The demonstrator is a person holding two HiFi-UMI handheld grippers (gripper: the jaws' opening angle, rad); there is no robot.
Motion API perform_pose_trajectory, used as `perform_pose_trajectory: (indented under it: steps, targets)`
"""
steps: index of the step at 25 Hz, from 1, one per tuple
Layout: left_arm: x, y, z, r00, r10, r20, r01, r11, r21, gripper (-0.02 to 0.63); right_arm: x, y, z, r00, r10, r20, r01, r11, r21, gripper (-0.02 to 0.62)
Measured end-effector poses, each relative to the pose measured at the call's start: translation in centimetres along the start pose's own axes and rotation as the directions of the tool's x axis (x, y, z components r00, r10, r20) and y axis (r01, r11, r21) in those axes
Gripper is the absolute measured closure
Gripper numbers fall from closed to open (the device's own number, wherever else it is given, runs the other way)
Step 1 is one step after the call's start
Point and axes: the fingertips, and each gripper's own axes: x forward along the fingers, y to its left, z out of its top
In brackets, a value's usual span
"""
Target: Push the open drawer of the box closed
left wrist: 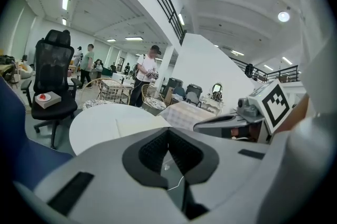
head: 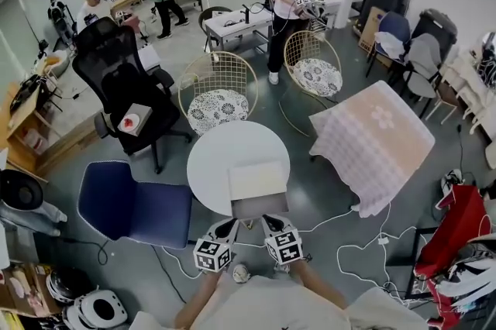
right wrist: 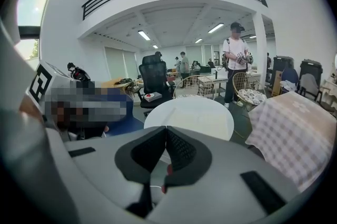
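A cream box (head: 257,179) sits on the near part of a round white table (head: 213,158). Its drawer (head: 260,206) stands pulled out toward me, over the table's near edge. Both grippers hang side by side just short of the drawer's front, touching nothing. My left gripper (head: 229,225) has its jaws together and empty, and its own view shows the pads meeting at the tip (left wrist: 168,132) with the box (left wrist: 139,124) ahead. My right gripper (head: 270,222) is likewise shut and empty (right wrist: 166,128), pointing over the table (right wrist: 195,112).
A blue chair (head: 136,206) stands left of the table, and a black office chair (head: 124,80) is behind it. Two wire chairs (head: 218,92) (head: 312,61) are beyond the table. A checked cloth (head: 373,139) covers furniture at the right. Cables (head: 360,245) lie on the floor, and people stand at the back.
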Motion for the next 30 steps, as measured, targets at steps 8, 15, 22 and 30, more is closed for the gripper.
perform_pose_trajectory:
  steps: [8, 15, 22, 30]
  targets:
    - [0.3, -1.3, -1.9, 0.999, 0.034, -0.01, -0.034, 0.999, -0.038, 0.594, -0.5, -0.5, -2.3, 0.999, 0.031, -0.039, -0.031, 1.0, 0.005, 0.58]
    - [-0.3, -2.4, -4.3, 0.998, 0.03, -0.053, -0.033, 0.998, -0.058, 0.594, -1.6, 0.3, -6.1, 0.994, 0.04, -0.106, -0.034, 0.998, 0.052, 0.578]
    - [-0.5, -2.7, -7.5, 0.994, 0.009, -0.111, -0.02, 0.995, -0.096, 0.593, -1.9, 1.0, -9.6, 0.985, 0.04, -0.168, -0.024, 0.995, 0.095, 0.579]
    - [-1.0, -2.4, -9.7, 0.987, -0.008, -0.163, -0.01, 0.994, -0.108, 0.594, -1.7, 1.1, -13.0, 0.972, 0.047, -0.23, -0.011, 0.988, 0.154, 0.578]
